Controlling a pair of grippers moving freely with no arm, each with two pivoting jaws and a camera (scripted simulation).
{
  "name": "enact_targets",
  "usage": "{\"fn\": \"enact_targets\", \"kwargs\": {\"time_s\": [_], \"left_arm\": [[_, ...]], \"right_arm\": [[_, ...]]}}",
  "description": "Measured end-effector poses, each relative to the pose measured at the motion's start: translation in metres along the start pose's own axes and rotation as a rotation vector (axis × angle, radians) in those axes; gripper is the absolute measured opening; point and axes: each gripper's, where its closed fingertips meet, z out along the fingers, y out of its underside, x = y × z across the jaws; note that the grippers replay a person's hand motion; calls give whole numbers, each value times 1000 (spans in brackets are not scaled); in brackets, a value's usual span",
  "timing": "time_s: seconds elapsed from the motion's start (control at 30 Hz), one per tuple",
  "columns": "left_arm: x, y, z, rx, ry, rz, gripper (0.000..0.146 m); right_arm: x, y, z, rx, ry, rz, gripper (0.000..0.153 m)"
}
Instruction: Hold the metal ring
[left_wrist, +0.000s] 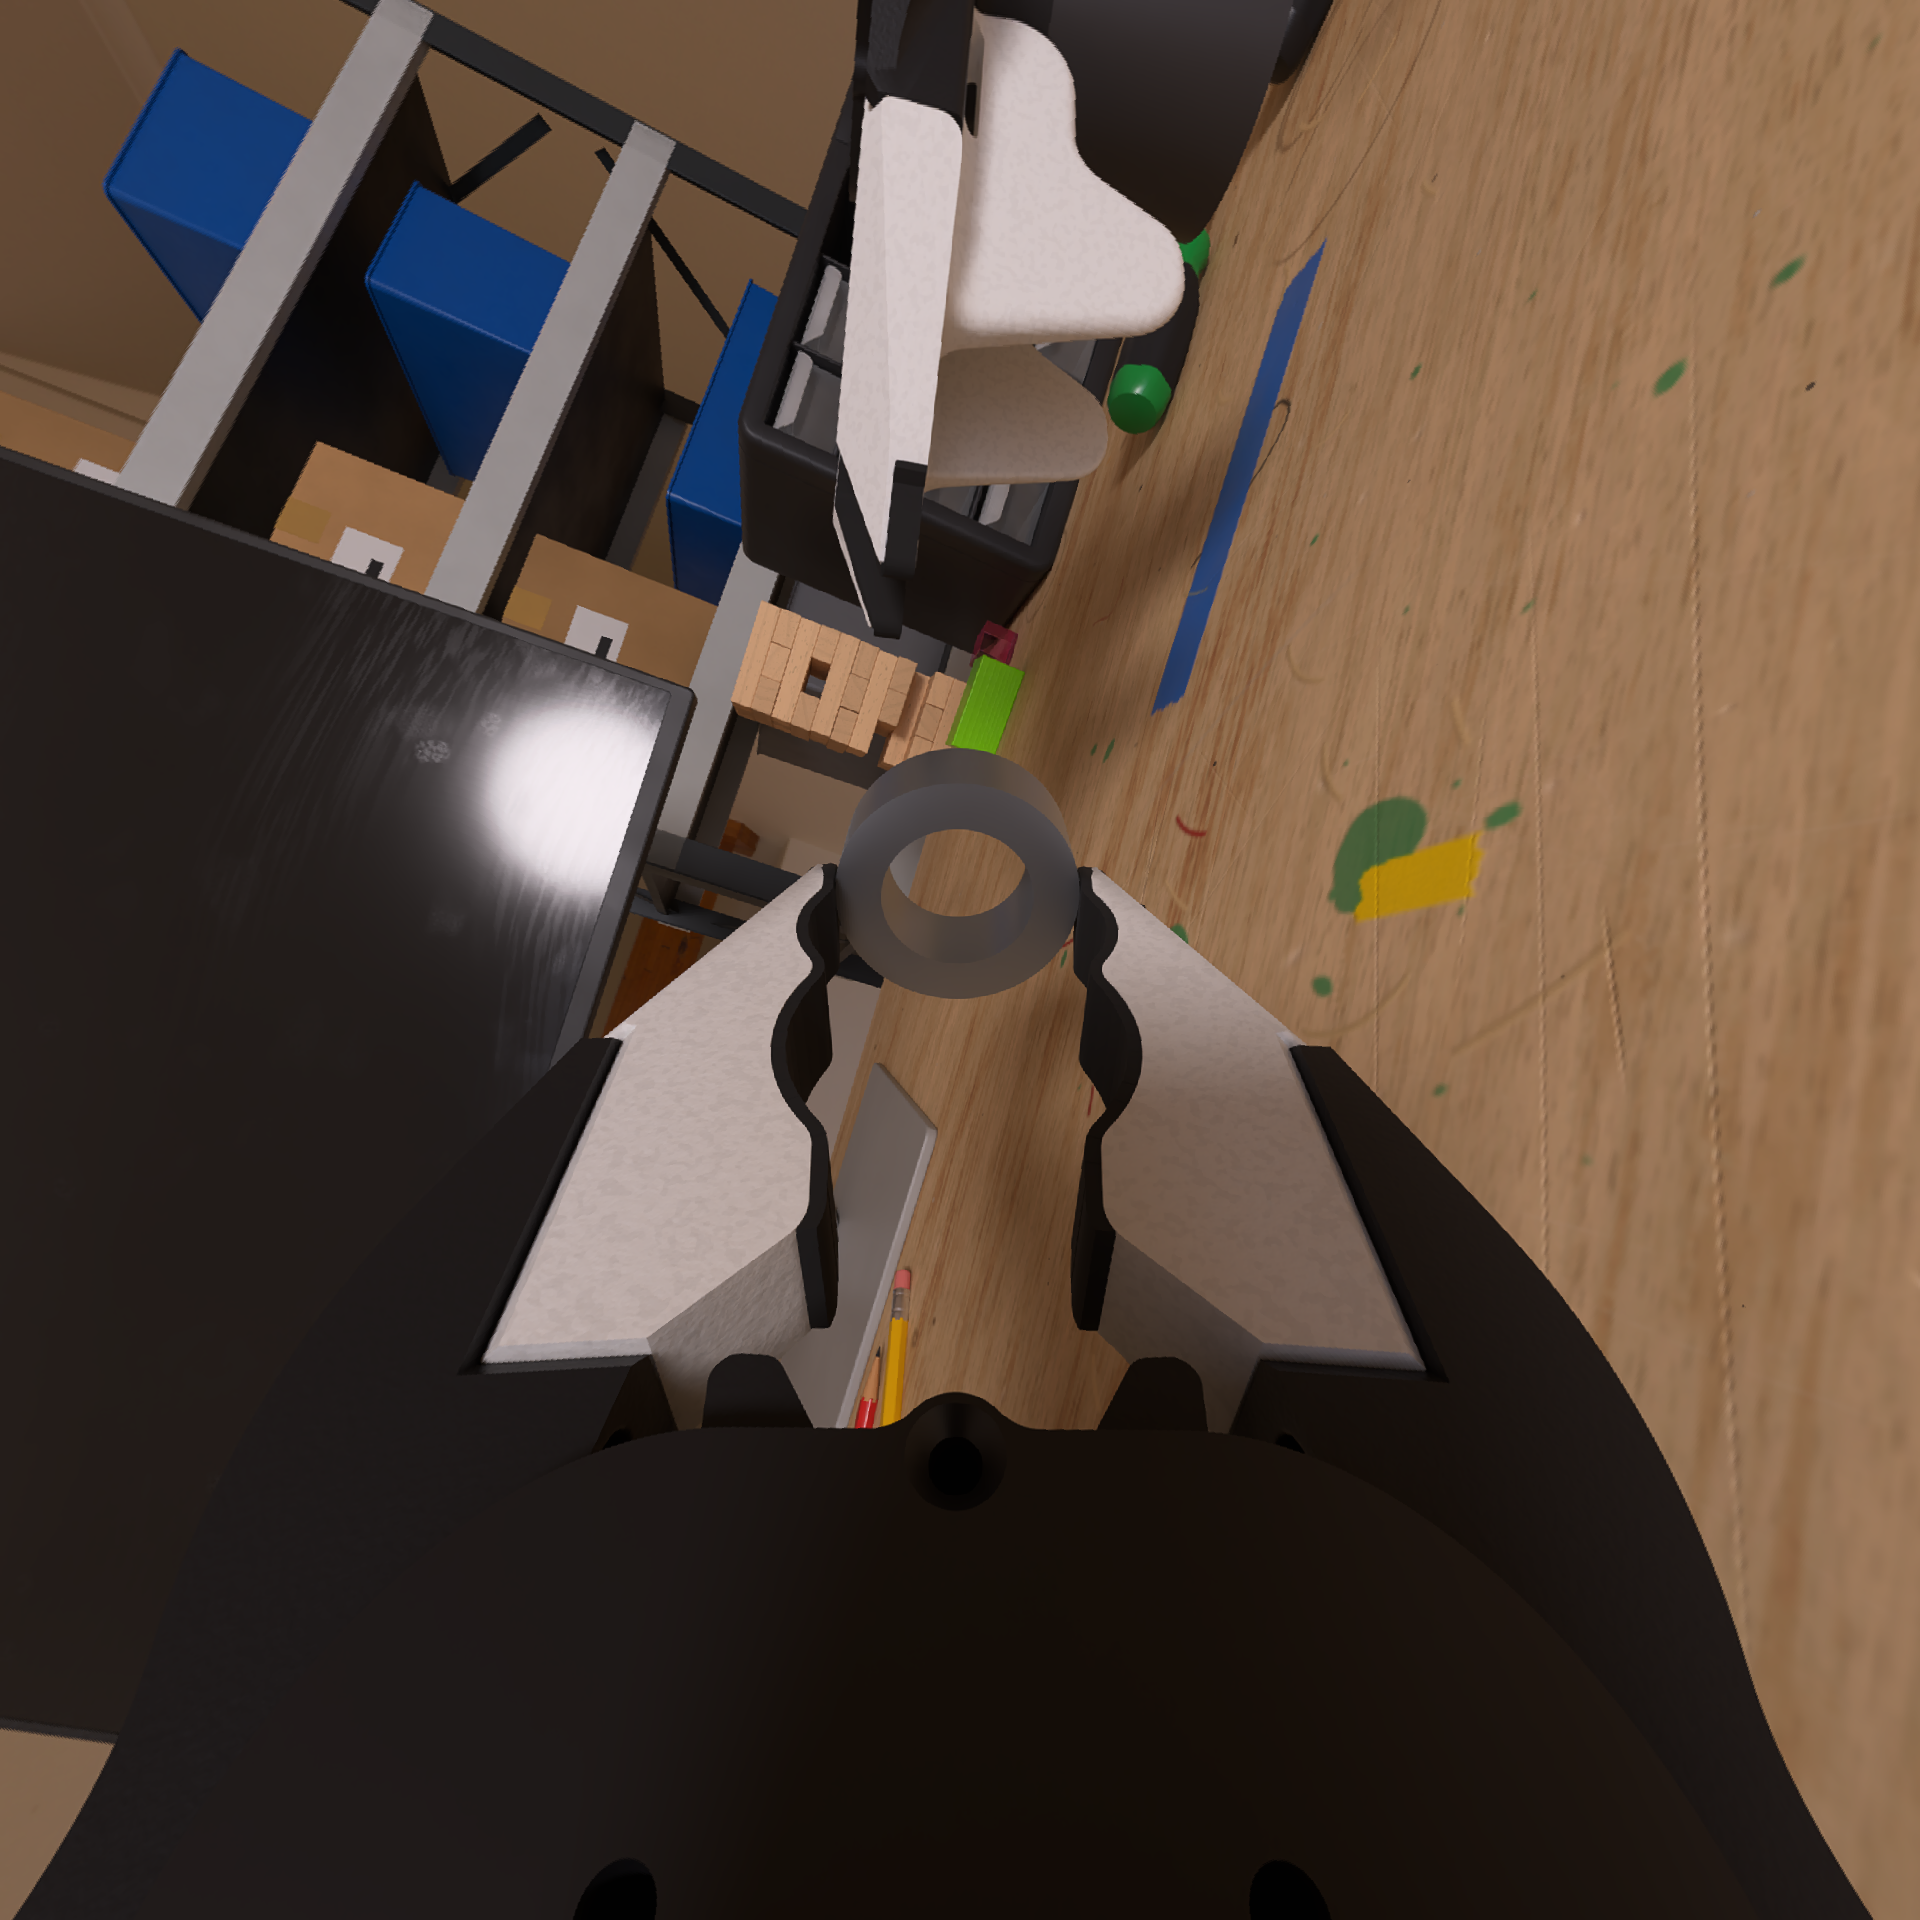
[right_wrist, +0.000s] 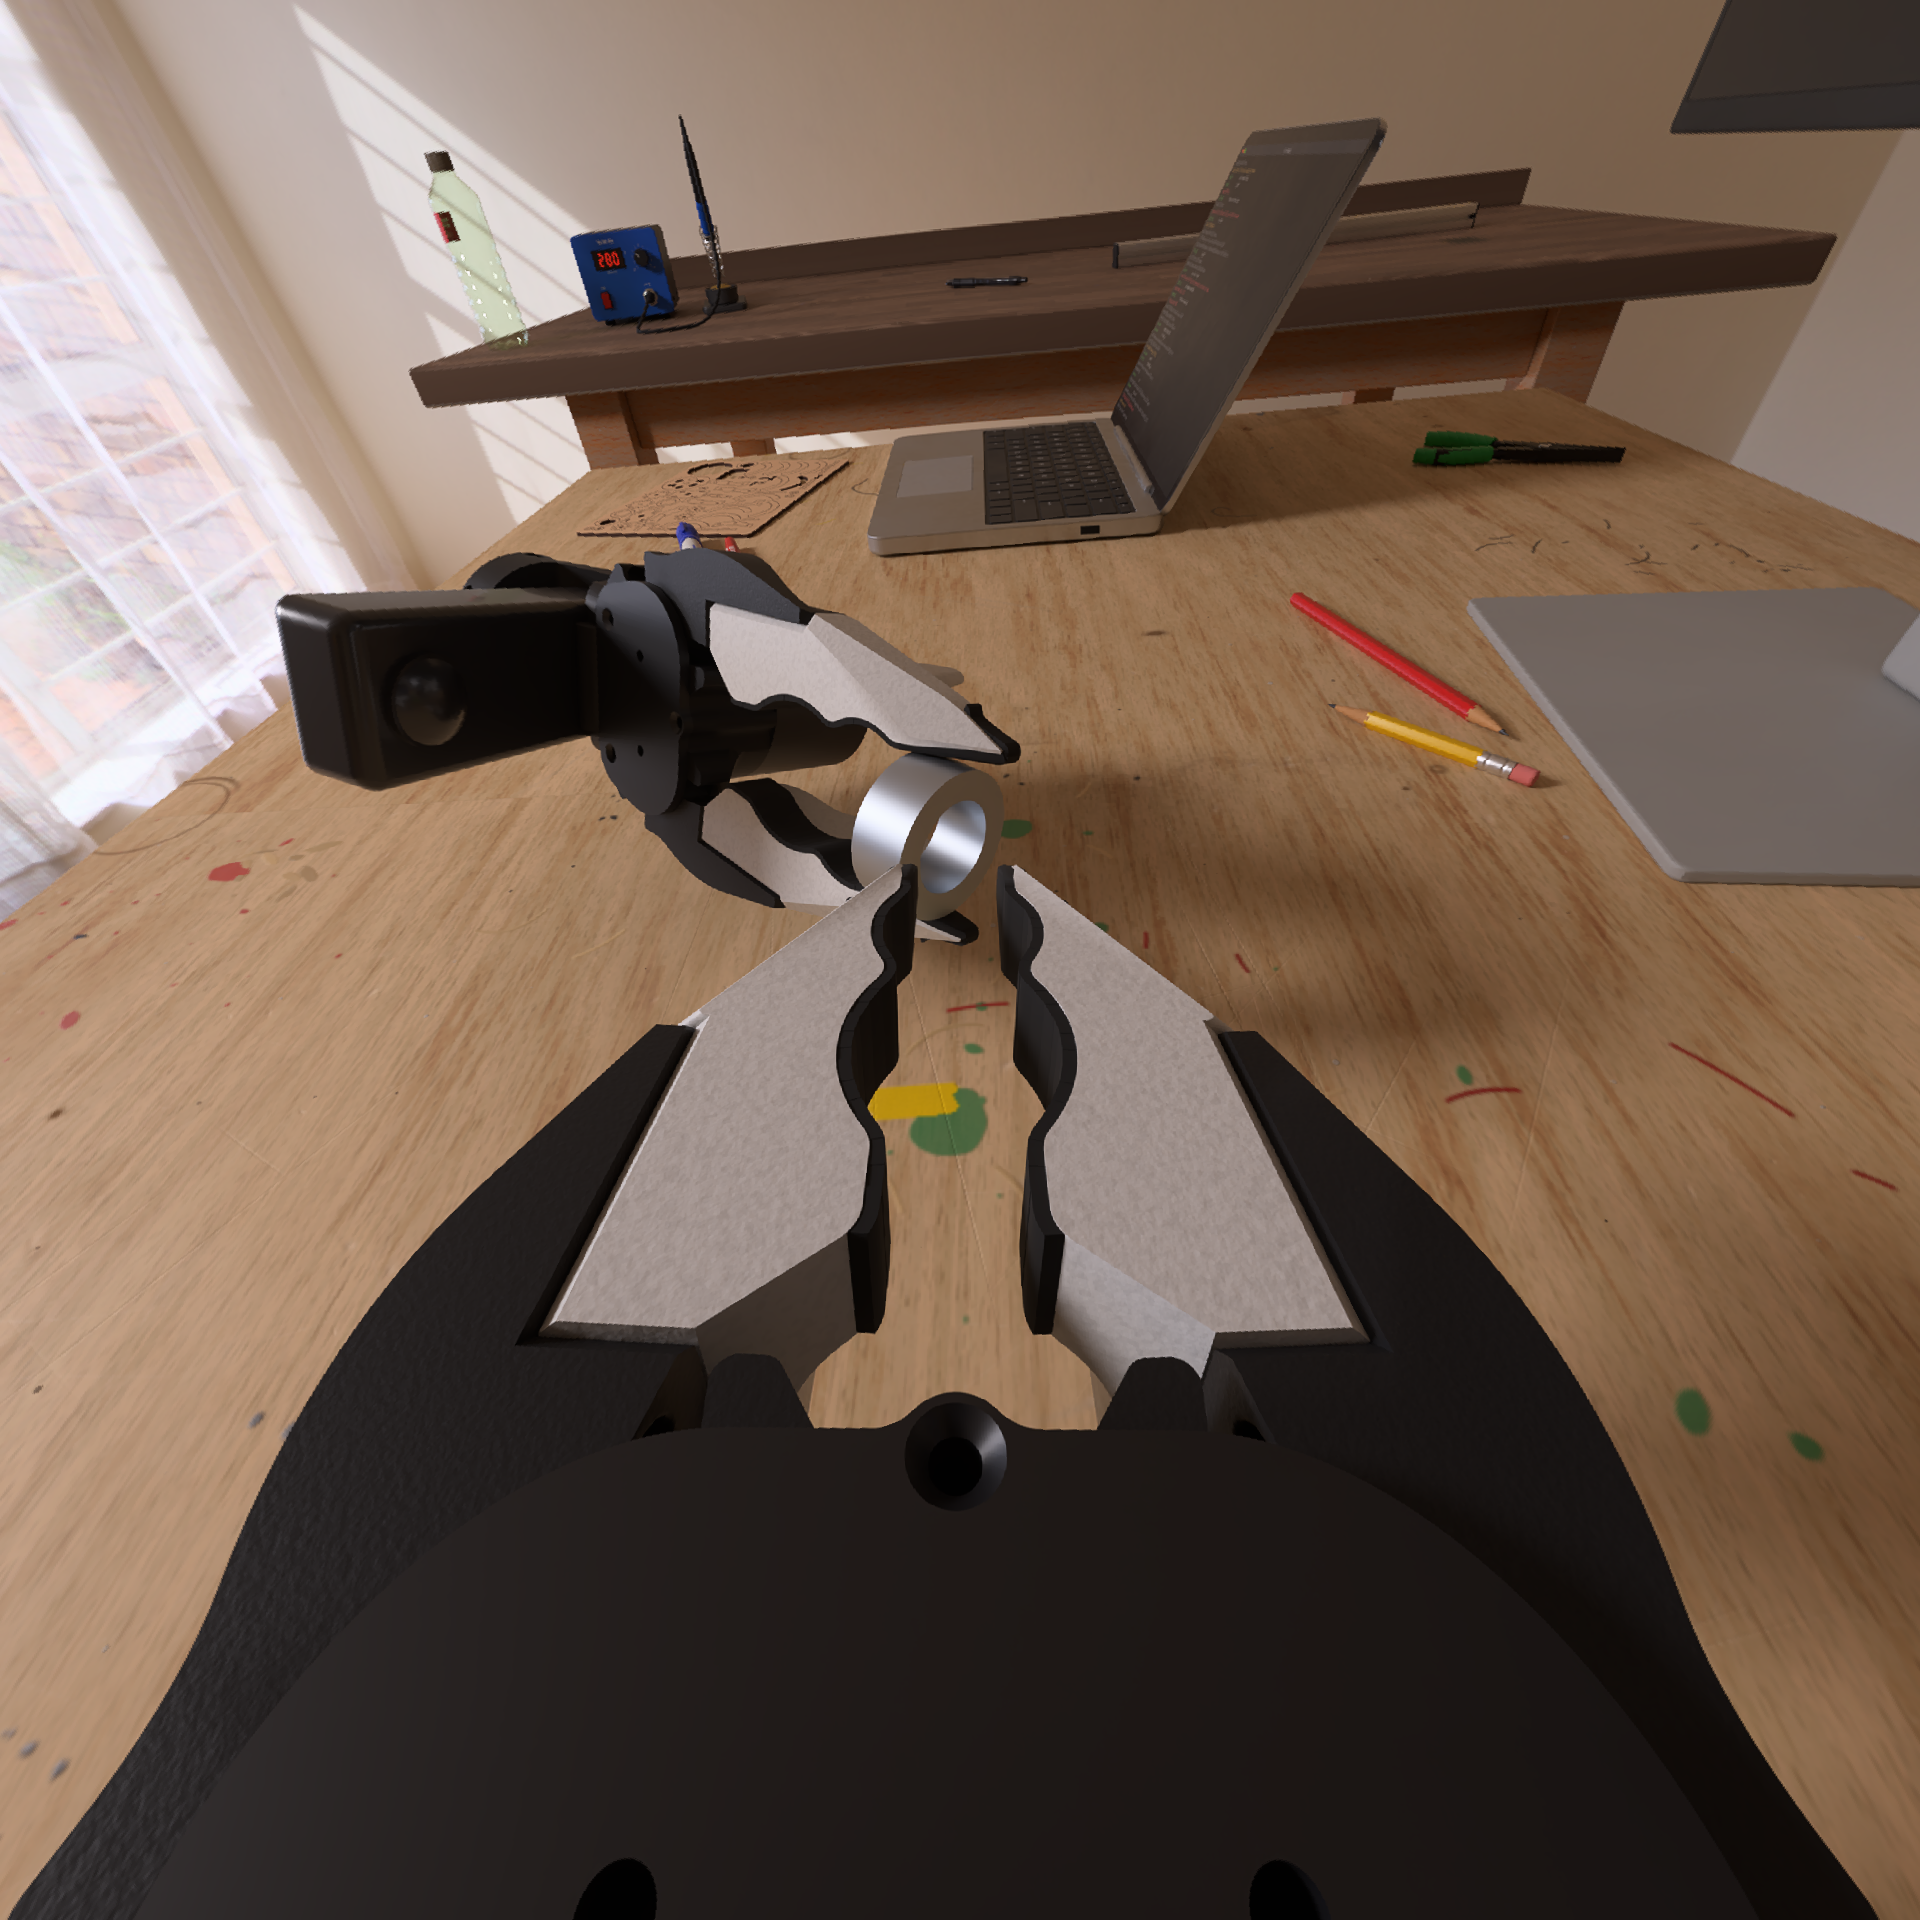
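The metal ring (left_wrist: 956, 961) is a short, thick grey cylinder with a round hole. My left gripper (left_wrist: 956, 904) is shut on it, one fingertip on each side of its outer wall. In the right wrist view the left gripper (right_wrist: 977, 842) lies on its side above the wooden table (right_wrist: 312, 1091) and holds the ring (right_wrist: 883, 821) clear of the surface. My right gripper (right_wrist: 954, 883) has a narrow gap between its fingers and holds nothing. Its tips sit just short of the ring's lower edge. It also shows in the left wrist view (left_wrist: 883, 582), beyond the ring.
An open laptop (right_wrist: 1039, 488), a grey pad (right_wrist: 1714, 727), a red pencil (right_wrist: 1392, 660), a yellow pencil (right_wrist: 1444, 748), a green marker (right_wrist: 1507, 452) and a cut wooden sheet (right_wrist: 717, 494) lie on the table. A black monitor (left_wrist: 260, 935), a wooden block stack (left_wrist: 831, 681) and a black bin (left_wrist: 790, 468) are near the left gripper.
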Motion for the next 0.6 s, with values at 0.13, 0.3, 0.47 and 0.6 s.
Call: {"fn": "enact_targets", "kwargs": {"time_s": [0.13,0.3,0.47,0.6], "left_arm": [[-1,0,0,1,2,-12,45],[0,0,0,-6,9,-8,45],[0,0,1,-8,10,-7,45],[-1,1,1,-10,8,-1,45]], "right_arm": [[0,0,0,2,4,0,15],[0,1,1,-3,5,-1,16],[0,1,3,-7,7,1,16],[0,2,3,-8,6,5,16]]}}
